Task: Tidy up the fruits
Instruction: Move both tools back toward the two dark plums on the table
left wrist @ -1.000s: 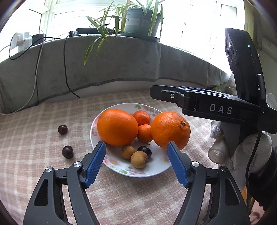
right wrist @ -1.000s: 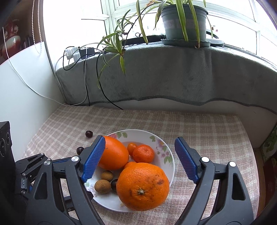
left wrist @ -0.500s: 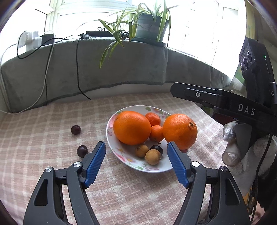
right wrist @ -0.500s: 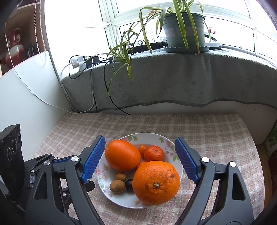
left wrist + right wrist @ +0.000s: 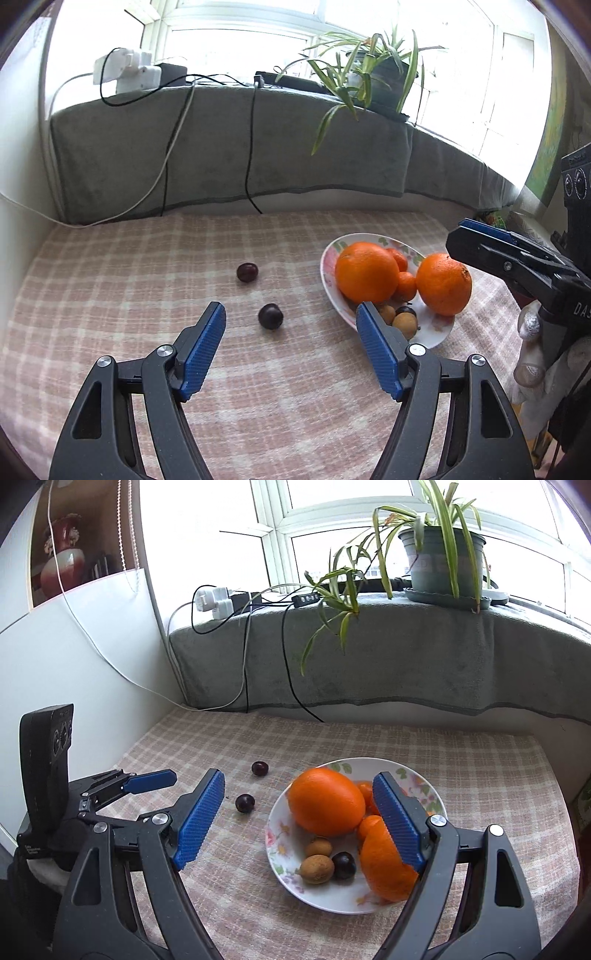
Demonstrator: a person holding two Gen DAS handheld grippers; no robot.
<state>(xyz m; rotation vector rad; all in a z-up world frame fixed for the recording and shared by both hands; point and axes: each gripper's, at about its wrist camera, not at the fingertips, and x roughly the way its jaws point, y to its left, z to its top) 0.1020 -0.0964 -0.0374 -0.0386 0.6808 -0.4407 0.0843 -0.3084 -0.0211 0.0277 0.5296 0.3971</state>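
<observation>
My left gripper (image 5: 290, 334) and right gripper (image 5: 297, 814) both stand with jaws apart, holding nothing. The floral plate (image 5: 275, 843) carries two large oranges (image 5: 325, 806), small tangerines (image 5: 406, 286), two brown fruits (image 5: 316, 868) and one dark plum. Two loose plums (image 5: 270, 316) lie on the checked cloth (image 5: 110, 280) left of the plate, with bare cloth around them up to the far grey ledge (image 5: 207, 151).

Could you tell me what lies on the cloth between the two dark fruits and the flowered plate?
Nothing: in both wrist views only bare checked cloth separates the nearer dark fruit and the farther dark fruit from the plate.
</observation>
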